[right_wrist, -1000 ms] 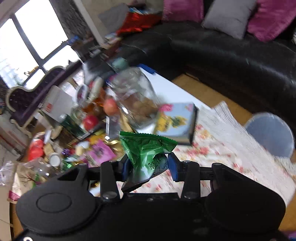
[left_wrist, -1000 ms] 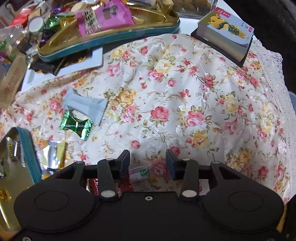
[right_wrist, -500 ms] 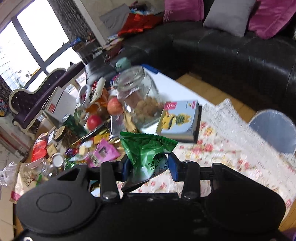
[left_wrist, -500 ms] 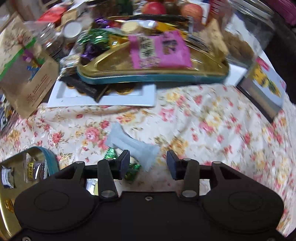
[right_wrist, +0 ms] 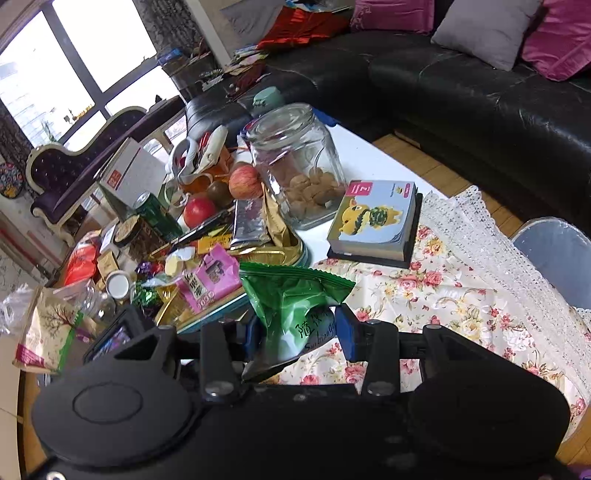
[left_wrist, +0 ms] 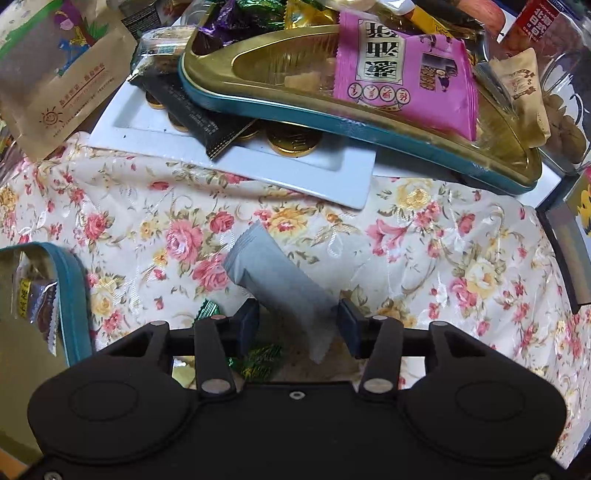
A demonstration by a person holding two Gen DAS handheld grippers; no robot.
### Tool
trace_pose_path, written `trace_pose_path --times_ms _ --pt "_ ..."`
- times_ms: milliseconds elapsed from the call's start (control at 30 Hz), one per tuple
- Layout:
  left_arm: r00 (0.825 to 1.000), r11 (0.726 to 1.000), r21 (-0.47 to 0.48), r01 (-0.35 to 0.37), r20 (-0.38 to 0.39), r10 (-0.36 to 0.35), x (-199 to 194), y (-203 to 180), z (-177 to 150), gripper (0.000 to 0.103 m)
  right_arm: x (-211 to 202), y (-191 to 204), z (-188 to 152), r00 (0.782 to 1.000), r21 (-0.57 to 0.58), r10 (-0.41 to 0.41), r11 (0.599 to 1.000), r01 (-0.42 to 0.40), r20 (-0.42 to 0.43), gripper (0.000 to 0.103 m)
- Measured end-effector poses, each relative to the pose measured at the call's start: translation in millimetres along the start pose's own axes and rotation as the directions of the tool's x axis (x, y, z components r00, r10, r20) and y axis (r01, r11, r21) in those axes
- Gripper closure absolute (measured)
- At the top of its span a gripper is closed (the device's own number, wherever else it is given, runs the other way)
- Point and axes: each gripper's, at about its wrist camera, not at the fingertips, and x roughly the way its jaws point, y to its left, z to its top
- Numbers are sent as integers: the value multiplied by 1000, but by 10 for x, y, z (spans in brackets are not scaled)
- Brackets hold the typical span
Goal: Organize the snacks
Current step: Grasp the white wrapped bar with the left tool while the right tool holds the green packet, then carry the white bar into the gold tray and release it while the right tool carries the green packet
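Left tool (left_wrist: 297,326) positioning over grey sachet; right tool (right_wrist: 295,332) carrying green packet.
The left tool is standing open astride the grey foil snack sachet (left_wrist: 275,280) lying on the floral-clothed bench (left_wrist: 424,258); closing comes next. The right tool is gripping a green plastic snack packet (right_wrist: 291,310) above the bench's near edge.

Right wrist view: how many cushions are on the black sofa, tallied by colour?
magenta cushions: 2
grey cushion: 1
Total: 3
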Motion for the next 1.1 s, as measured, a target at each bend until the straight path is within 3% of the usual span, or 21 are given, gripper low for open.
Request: trace_pose_path --times_ms 300,400,533,733,967,1100 --pt "1000 1000 11 -14 16 14 51 -83 131 48 71 53 -30 1000 -30 -6 1000 5 -25 60" --pt "1000 999 27 -25 20 24 -33 -141 173 66 74 63 -39 999 -41 -6 999 5 -33 60" --pt "1000 999 28 -19 14 18 -121 -146 193 69 91 73 -49 998 -53 -7 999 4 -57 60" --pt "999 998 53 24 39 -26 -603 -19 172 69 192 24 -89 991 -43 -13 999 8 -129 60" --pt "993 996 92 -8 115 -3 -1339 375 46 69 165 83 -149 987 -48 14 999 -22 -158 60" --pt "985 996 82 -42 172 28 -1636 810 -107 69 124 198 -210 986 -76 34 996 -47 -162 60"
